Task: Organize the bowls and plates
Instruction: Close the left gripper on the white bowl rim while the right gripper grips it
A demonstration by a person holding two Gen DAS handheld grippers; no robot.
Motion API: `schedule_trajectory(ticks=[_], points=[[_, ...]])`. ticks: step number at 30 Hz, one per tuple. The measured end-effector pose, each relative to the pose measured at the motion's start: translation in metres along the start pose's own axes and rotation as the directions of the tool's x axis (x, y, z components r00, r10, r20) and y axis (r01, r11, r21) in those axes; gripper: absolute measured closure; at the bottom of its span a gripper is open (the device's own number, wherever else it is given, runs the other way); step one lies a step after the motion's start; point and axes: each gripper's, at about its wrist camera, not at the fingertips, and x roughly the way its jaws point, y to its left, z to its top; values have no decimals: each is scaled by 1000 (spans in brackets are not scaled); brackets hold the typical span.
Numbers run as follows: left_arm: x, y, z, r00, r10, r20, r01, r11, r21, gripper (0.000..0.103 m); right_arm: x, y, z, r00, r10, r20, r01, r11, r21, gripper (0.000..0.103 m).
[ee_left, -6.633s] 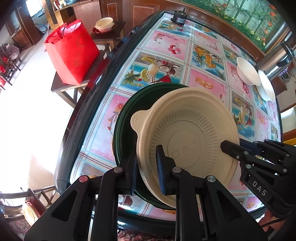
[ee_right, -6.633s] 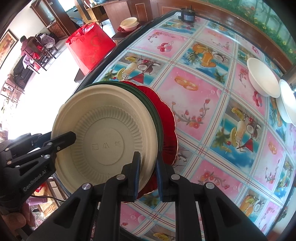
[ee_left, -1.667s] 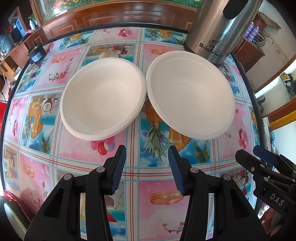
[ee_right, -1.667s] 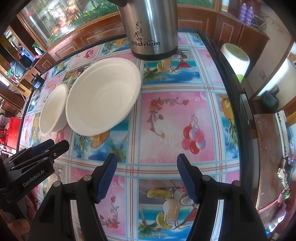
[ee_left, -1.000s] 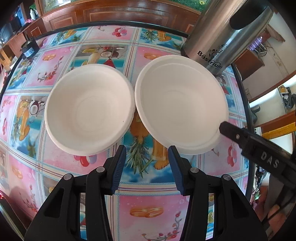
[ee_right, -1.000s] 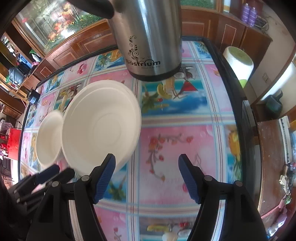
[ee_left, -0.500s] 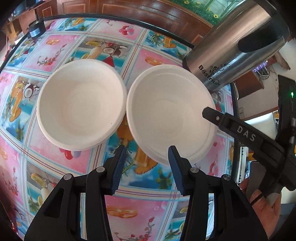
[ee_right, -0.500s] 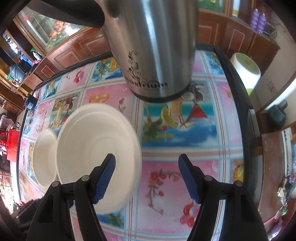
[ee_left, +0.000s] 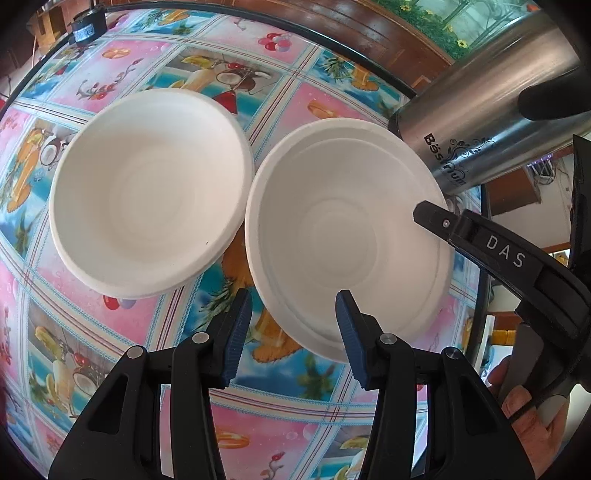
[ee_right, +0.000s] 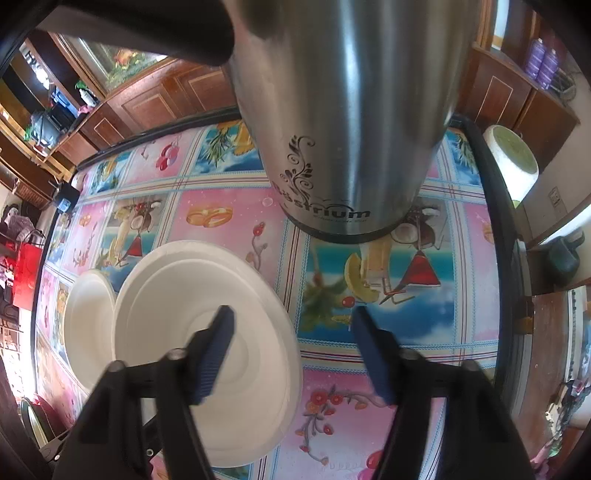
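Right now two white, round, shallow moulded-pulp bowls sit side by side on a round table (ee_left: 258, 417) covered in a glossy pink-and-blue fruit-print cloth, their rims nearly touching. Seen from the left wrist, the left-hand bowl (ee_left: 147, 192) lies flat at upper left, while the right-hand bowl (ee_left: 343, 236) sits just beside a tall brushed-steel flask with black lettering (ee_left: 480, 118), which stands at the table's far right edge. The left gripper (ee_left: 293, 332) hangs over the near rim of the right-hand bowl with its blue-padded fingers (ee_left: 236, 332) parted; the rim's edge lies in the gap between them, but neither pad presses on it. The right gripper (ee_right: 291, 350) reaches in from the right side; in its own view its jaws are closing, blurred with motion, and they straddle the far-side rim of that same bowl, with one finger (ee_right: 214, 350) over the bowl's hollow and the other over the bare cloth outside it. Neither pad can be seen to pinch the rim. In the left-wrist view that black finger, marked with white letters, lies across the bowl's right edge, and part of a person's hand (ee_left: 532, 421) shows at the lower right behind it. A small black device (ee_left: 86, 27) sits at the table's far edge.
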Motion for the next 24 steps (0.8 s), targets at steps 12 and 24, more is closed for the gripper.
schedule_trajectory(ticks=[12,24], points=[[-2,3,-1,1000,-21,19,20,996,90,78,-11,-10,-28,1000,16,9,-16,1000,16,94],[-4,24,-39,998,-9,-56,19,983,181,86,-33,-6,-102,999,51,-15,-50,998,43,94]])
